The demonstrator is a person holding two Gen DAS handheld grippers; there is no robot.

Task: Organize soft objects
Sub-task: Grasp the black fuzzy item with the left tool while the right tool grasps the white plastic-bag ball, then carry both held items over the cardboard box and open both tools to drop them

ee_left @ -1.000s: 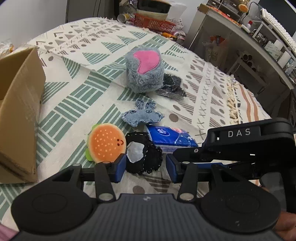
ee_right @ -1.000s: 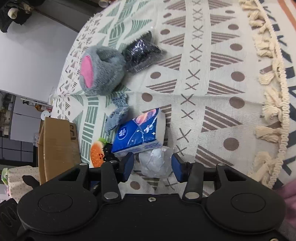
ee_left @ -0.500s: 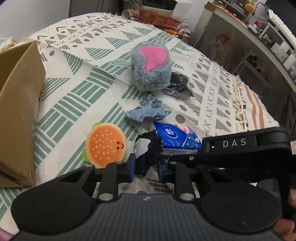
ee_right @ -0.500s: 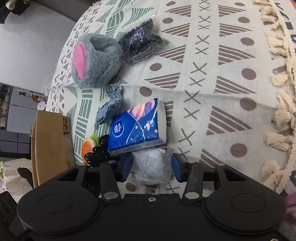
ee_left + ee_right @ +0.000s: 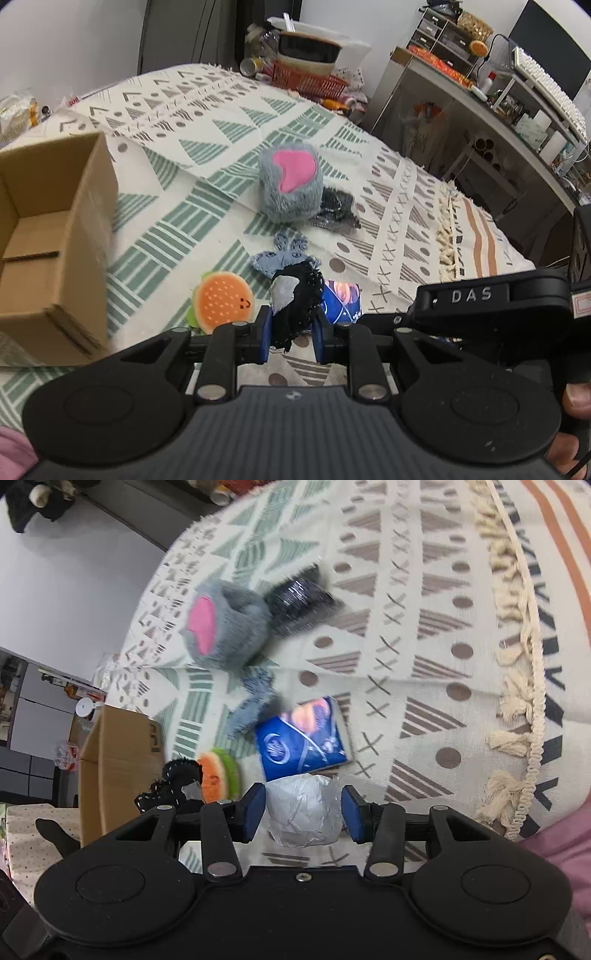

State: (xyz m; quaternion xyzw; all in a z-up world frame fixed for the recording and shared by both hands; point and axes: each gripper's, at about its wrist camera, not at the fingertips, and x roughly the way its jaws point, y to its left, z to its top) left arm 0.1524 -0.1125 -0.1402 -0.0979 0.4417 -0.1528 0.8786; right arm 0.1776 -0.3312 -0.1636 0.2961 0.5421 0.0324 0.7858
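**Left claw pinches the black toy; right claw straddles the wad**

Big picture first: the patterned cloth (image 5: 207, 184) covers the whole surface, its tassel fringe running down the right side. On the left sits the open cardboard box (image 5: 55, 236), upright, well apart from the toys. Mid-cloth stands the grey plush (image 5: 290, 188) with its pink patch, and the dark shiny packet (image 5: 336, 212) is touching its right side. Nearer, the blue tissue pack (image 5: 303, 738) lies flat, just beside the denim scrap (image 5: 282, 256). The burger toy (image 5: 223, 304) rests on the cloth left of the left gripper.

Now the action: the left gripper (image 5: 291, 334) has its blue pads pressed in on the black toy (image 5: 295, 302), which sticks up between them, grey patch showing. The right gripper (image 5: 303, 814) is spread, pads either side of the crumpled wad (image 5: 304, 814); the left pad looks to be touching it, the right one apart. The wad sits just below the tissue pack.
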